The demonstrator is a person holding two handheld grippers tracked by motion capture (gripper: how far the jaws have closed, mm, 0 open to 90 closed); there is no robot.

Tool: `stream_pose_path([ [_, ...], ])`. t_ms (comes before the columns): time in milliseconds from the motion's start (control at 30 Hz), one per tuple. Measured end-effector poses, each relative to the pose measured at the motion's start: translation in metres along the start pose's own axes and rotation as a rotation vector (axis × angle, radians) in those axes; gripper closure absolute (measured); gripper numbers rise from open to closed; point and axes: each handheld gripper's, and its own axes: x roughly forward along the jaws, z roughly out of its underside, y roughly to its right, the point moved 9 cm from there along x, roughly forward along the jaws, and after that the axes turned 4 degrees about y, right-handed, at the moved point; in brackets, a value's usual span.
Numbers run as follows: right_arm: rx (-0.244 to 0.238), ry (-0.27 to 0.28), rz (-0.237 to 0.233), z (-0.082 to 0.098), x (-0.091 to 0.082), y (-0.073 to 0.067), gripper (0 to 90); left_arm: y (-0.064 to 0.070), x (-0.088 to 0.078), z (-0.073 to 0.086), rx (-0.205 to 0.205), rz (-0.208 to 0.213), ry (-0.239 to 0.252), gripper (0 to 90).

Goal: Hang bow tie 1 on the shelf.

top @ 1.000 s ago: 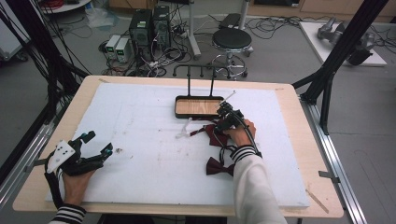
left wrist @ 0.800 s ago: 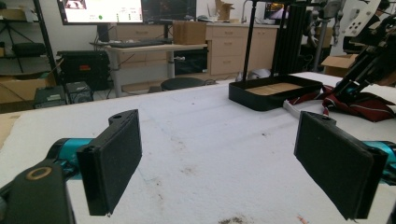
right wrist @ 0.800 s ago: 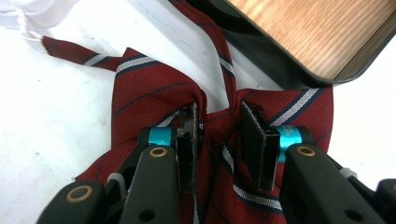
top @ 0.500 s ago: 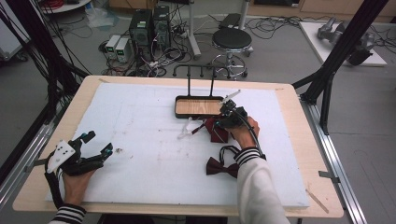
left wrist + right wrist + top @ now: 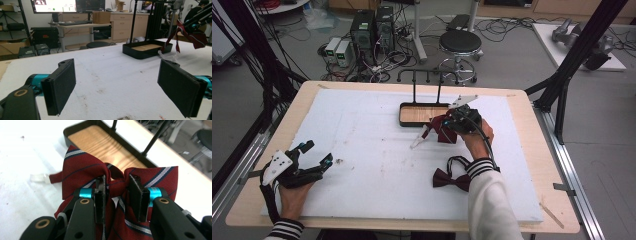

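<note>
The right gripper pinches the striped bow tie by its knot, lifted near the black tray at the table's far edge, so next it likely sets it inside, while the left gripper rests spread wide.

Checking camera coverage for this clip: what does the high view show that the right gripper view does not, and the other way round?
The high view takes in the left gripper with jaws open over the white mat, plus a plain dark red bow tie lying near the person's right sleeve. The right gripper view gives the close-up: the pads squeeze the striped bow tie at its centre knot. Both share the right gripper, the striped bow tie and the black tray with a wooden floor.
</note>
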Motion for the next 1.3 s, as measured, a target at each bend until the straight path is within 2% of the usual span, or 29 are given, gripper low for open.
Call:
stream_pose_path([
  [233, -0.012, 0.083, 0.047, -0.011, -0.015, 0.007, 69.1, 0.0, 0.0, 0.0, 0.002, 0.001, -0.001, 15.4],
  [267, 0.005, 0.081, 0.048, -0.011, -0.017, 0.006, 69.1, 0.0, 0.0, 0.0, 0.001, 0.0, -0.001, 15.4],
  [533, 0.002, 0.168, 0.103, -0.02, -0.032, 0.018, 69.1, 0.0, 0.0, 0.0, 0.001, 0.0, 0.001, 15.4],
  [667, 0.018, 0.2, 0.117, -0.023, -0.038, 0.024, 69.1, 0.0, 0.0, 0.0, 0.002, 0.0, -0.001, 15.4],
  [767, 0.042, 0.206, 0.121, -0.025, -0.042, 0.027, 69.0, 0.0, 0.0, 0.0, 0.004, 0.001, -0.002, 15.4],
  [833, 0.031, 0.227, 0.127, -0.028, -0.045, 0.03, 69.1, 0.0, 0.0, 0.0, 0.003, 0.0, 0.0, 15.4],
  [967, 0.046, 0.254, 0.143, -0.029, -0.049, 0.036, 69.1, 0.0, 0.0, 0.0, 0.003, 0.0, -0.001, 15.4],
  [1100, 0.076, 0.267, 0.145, -0.028, -0.053, 0.04, 69.0, 0.0, 0.0, 0.0, 0.003, 0.0, -0.002, 15.4],
  [1233, 0.077, 0.281, 0.149, -0.03, -0.057, 0.043, 69.1, 0.0, 0.0, 0.0, 0.003, 0.0, -0.002, 15.4],
  [1267, 0.09, 0.276, 0.147, -0.031, -0.058, 0.043, 69.0, 0.0, 0.0, 0.0, 0.003, 0.0, -0.003, 15.4],
  [1300, 0.074, 0.285, 0.15, -0.034, -0.059, 0.044, 69.0, 0.0, 0.0, 0.0, 0.003, 0.0, -0.002, 15.4],
])
